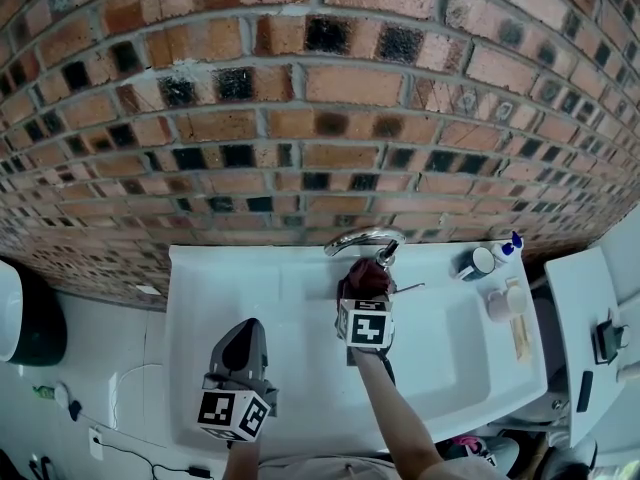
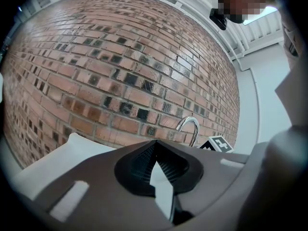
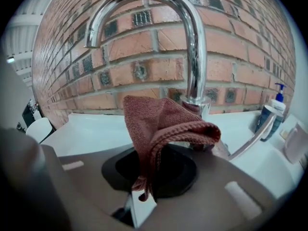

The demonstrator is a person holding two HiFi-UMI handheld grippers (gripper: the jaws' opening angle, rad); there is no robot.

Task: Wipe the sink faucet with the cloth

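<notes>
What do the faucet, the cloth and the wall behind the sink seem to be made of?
The faucet looks like polished metal, likely chrome-plated: bright, mirror-like highlights. The cloth is a soft reddish-brown woven or knitted textile, perhaps microfibre: ribbed edge, limp folds. The wall is rough matt brick with pale mortar joints.

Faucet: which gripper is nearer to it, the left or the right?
Right. The right gripper, holding the cloth, is right at the base of the faucet. The left gripper hangs back over the sink's front left, well apart from the faucet.
</notes>
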